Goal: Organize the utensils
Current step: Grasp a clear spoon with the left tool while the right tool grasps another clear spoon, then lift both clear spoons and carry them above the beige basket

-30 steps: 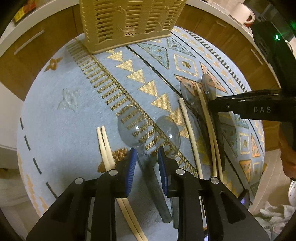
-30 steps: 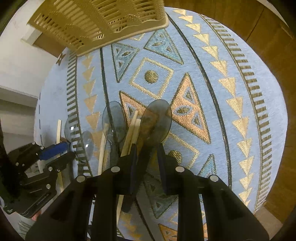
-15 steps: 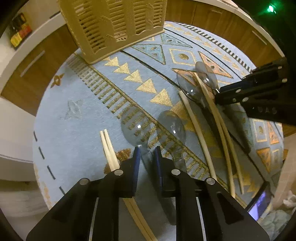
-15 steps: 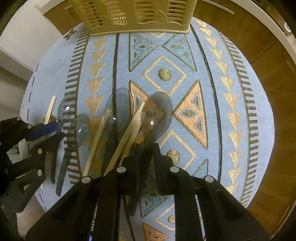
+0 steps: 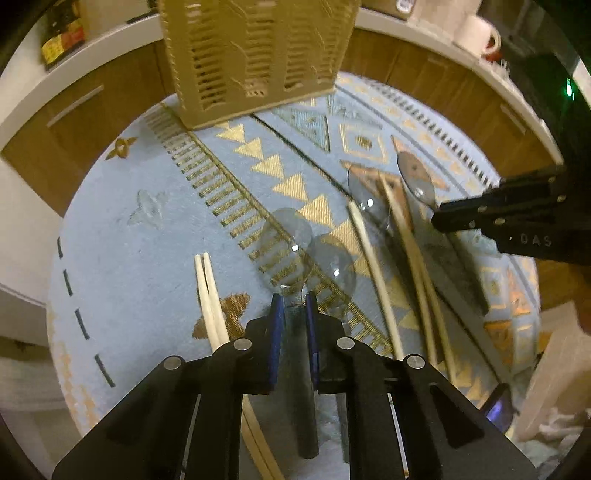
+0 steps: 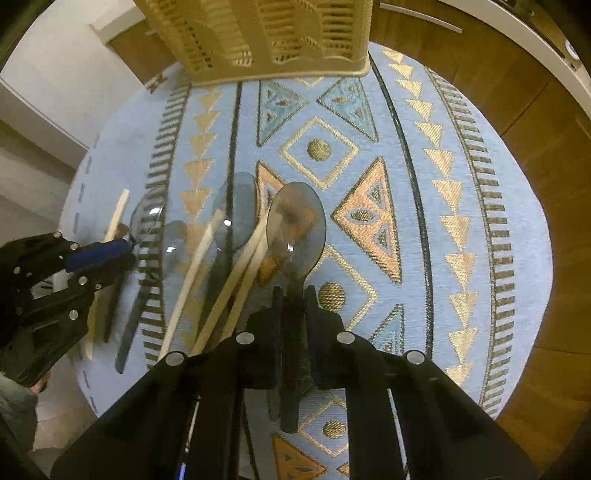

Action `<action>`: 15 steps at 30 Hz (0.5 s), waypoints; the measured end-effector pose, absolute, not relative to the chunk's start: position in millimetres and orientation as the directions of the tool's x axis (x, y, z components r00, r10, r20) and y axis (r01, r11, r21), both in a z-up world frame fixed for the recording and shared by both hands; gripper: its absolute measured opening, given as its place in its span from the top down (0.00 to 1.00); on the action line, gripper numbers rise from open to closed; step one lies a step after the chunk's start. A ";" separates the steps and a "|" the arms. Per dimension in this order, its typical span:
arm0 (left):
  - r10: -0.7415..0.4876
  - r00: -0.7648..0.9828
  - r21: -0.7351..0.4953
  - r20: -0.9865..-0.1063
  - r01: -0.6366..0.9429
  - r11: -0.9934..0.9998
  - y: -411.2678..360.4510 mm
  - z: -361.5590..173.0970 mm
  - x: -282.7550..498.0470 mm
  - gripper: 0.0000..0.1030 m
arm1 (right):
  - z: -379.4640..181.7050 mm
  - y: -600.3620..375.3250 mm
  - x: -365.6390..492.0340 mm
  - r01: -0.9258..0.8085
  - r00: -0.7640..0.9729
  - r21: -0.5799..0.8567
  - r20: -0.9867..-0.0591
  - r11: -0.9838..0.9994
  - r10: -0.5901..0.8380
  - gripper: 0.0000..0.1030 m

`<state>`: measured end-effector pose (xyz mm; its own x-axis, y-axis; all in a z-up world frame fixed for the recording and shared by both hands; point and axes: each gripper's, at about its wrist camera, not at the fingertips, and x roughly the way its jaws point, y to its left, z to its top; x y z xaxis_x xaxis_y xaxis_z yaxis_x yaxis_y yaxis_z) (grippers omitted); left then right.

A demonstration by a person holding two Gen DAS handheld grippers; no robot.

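My left gripper (image 5: 294, 308) is shut on the handle of a clear grey spoon (image 5: 286, 245), its bowl just past the fingertips. A second grey spoon (image 5: 332, 266) lies beside it on the blue patterned cloth (image 5: 147, 229). My right gripper (image 6: 294, 301) is shut on the handle of another grey spoon (image 6: 295, 230); it shows at the right of the left wrist view (image 5: 498, 212). Cream chopsticks (image 6: 236, 273) and a further spoon (image 6: 236, 214) lie left of it. The cream slotted utensil basket (image 5: 251, 55) stands at the cloth's far edge.
A pair of chopsticks (image 5: 208, 295) lies left of my left gripper. The round table's wooden edge (image 6: 546, 147) curves round the cloth. A white counter with a mug (image 5: 476, 35) is behind. A jar (image 5: 61, 37) stands at the far left.
Both grippers have closed on their spoon handles and risen a little, tilting toward the basket, which now looks closer. The other utensils have not moved.
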<state>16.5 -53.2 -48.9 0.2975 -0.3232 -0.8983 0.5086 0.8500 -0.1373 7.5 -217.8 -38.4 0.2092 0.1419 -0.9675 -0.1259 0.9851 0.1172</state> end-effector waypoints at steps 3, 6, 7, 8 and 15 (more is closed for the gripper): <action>-0.366 0.330 -0.172 -0.870 0.494 0.853 -47.6 -39.7 13.2 0.90 | -29.4 -225.9 5.0 -0.138 0.244 0.131 -0.956 0.982 0.162 0.91; -0.411 0.363 -0.212 -0.836 0.476 0.854 -42.5 -28.8 12.2 0.90 | -24.8 -236.0 0.7 -0.146 0.286 0.168 -0.936 0.975 0.204 0.91; -0.421 0.374 -0.222 -0.826 0.471 0.854 -41.1 -25.9 11.7 0.90 | -23.6 -238.0 -1.1 -0.147 0.298 0.180 -0.929 0.973 0.217 0.91; -0.431 0.385 -0.229 -0.816 0.469 0.853 -36.5 -23.5 8.7 0.90 | -20.8 -235.8 1.2 -0.147 0.307 0.189 -0.924 0.971 0.226 0.91; -0.496 0.481 -0.270 -0.723 0.465 0.843 -35.0 1.6 9.9 0.90 | -1.4 -257.5 -13.9 -0.143 0.403 0.265 -0.865 0.954 0.301 0.91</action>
<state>9.9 -35.0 1.6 0.4811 -0.4965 -0.7226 0.4651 0.8432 -0.2697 -13.9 -257.5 -1.4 0.4025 0.3007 -0.8646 -0.1428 0.9536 0.2652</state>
